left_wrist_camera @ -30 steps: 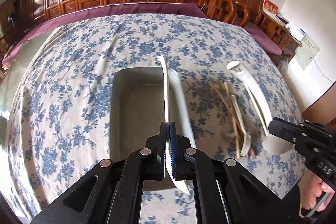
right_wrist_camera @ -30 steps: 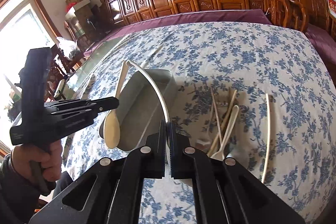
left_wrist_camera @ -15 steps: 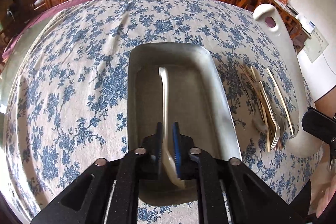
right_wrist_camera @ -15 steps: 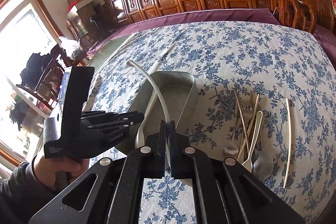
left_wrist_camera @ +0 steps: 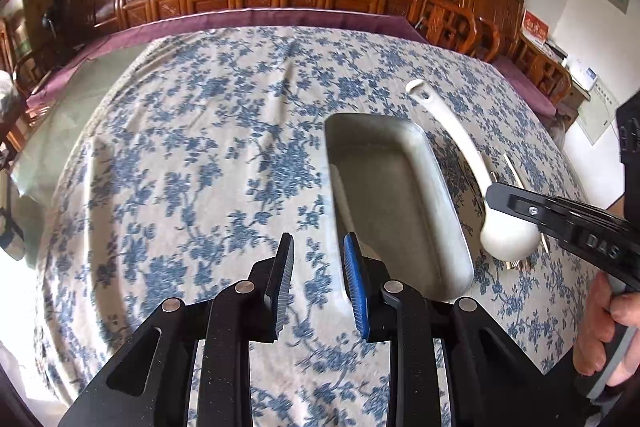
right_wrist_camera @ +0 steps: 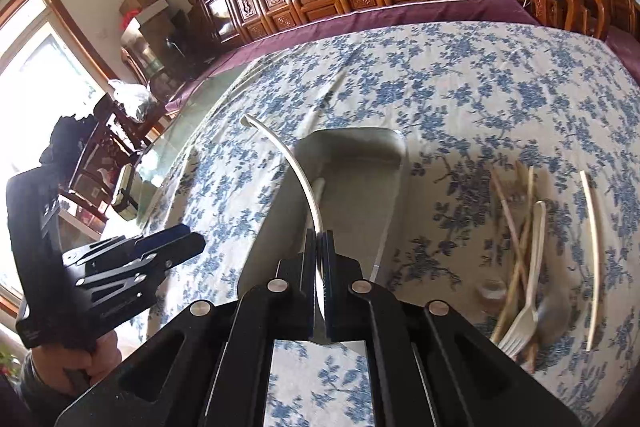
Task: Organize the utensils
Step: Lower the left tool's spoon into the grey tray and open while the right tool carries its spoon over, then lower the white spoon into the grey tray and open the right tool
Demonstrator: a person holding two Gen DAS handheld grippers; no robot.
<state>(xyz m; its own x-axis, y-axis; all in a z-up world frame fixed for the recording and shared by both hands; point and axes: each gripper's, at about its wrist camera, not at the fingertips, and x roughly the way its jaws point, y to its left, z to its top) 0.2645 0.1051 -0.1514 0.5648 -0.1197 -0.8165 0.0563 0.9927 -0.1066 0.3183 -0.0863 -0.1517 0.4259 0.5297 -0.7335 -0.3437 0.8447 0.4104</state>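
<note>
Overhead, left gripper (left_wrist_camera: pixel 318 259): jaws opening, nothing between them, floral tablecloth (left_wrist_camera: pixel 192 163) below, metal tray (left_wrist_camera: pixel 404 195) just to its right. Right gripper (right_wrist_camera: pixel 319 247) clamped shut on white ladle (left_wrist_camera: pixel 472 163), held above tray's far side. Only the right wrist view shows the pile beside the tray: chopsticks (right_wrist_camera: pixel 516 227), plastic fork (right_wrist_camera: pixel 528 291).

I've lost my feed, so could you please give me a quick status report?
Left gripper opening, empty. Right gripper shut on white ladle, beside metal tray. Nothing blocking tray.
</note>
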